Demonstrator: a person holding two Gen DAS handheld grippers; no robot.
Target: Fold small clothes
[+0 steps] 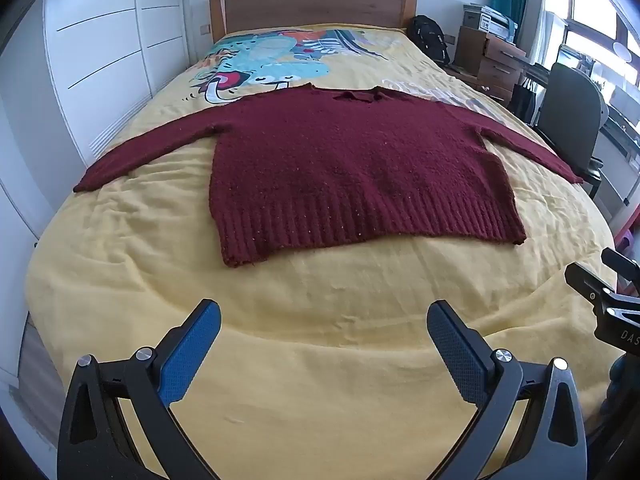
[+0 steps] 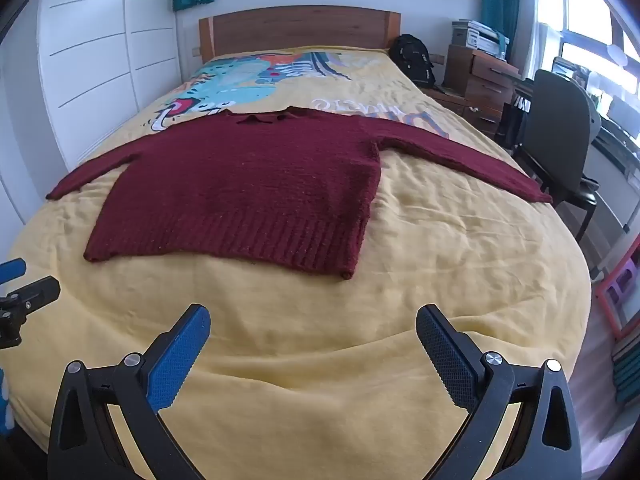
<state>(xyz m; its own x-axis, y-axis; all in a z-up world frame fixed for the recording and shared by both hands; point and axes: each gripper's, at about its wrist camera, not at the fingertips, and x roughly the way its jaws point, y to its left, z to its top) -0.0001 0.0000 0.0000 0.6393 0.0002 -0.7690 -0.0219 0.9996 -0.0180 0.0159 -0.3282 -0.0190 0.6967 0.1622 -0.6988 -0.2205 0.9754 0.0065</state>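
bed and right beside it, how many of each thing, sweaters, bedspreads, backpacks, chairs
sweater, dark red, spread flat: 1
bedspread, yellow: 1
backpack, black, by the headboard: 1
chair, dark, at the bed's side: 1
total: 4

You get bright daylight from the windows (image 1: 600, 28) at two o'clock, blown out with glare. Shadows stay soft. Fisheye bending curves the bed (image 2: 320, 360), and corners go black.

- One dark red knitted sweater (image 1: 352, 160)
- One yellow printed bedspread (image 1: 320, 360)
- Two black two-finger grippers with blue pads: left gripper (image 1: 324, 332), right gripper (image 2: 313, 338)
- One dark office chair (image 2: 560, 136)
- One black backpack (image 2: 412, 58)
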